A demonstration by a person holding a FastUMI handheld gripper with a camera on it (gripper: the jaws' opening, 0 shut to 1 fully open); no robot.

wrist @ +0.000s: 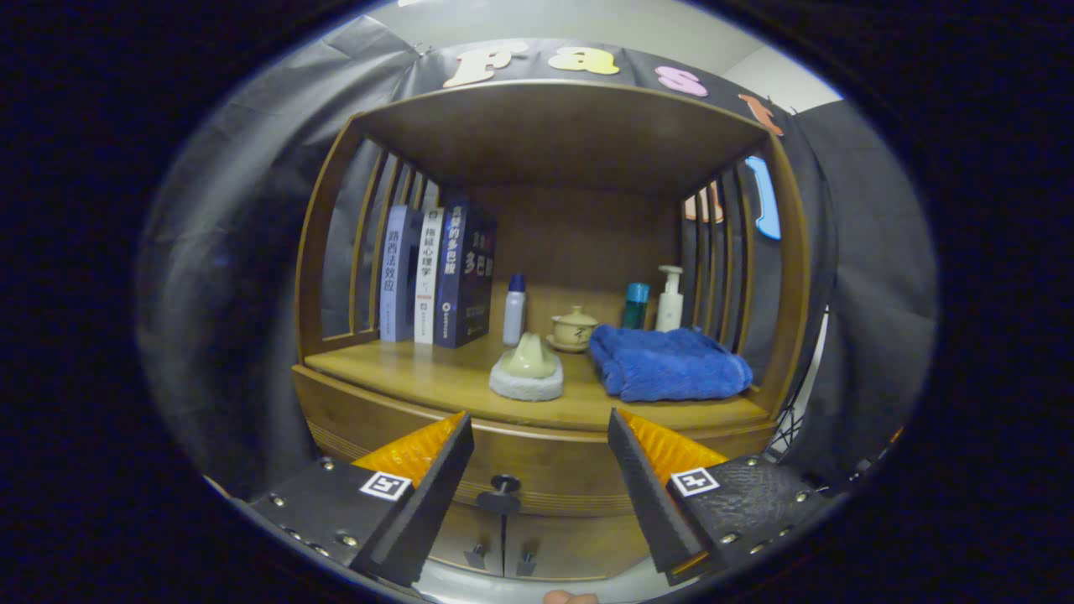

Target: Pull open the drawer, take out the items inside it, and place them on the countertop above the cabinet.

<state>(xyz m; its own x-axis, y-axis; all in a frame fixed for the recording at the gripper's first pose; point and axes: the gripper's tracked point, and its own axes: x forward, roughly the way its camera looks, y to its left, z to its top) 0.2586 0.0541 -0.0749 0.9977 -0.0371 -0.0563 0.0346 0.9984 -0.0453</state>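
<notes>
Wooden cabinet (537, 470) ahead, drawer (545, 466) shut, its knob (503, 484) between the fingers, not touched. Gripper (541, 436) jaws open wide, holding nothing. Desk (436, 382) above the drawer carries a folded blue towel (667, 362) on the right, three upright books (436, 273) on the left, a pale cone on a round pad (527, 369) near the front edge. Behind — a lidded cup (574, 329), small bottles (513, 309), a pump bottle (669, 299). Drawer contents hidden.
</notes>
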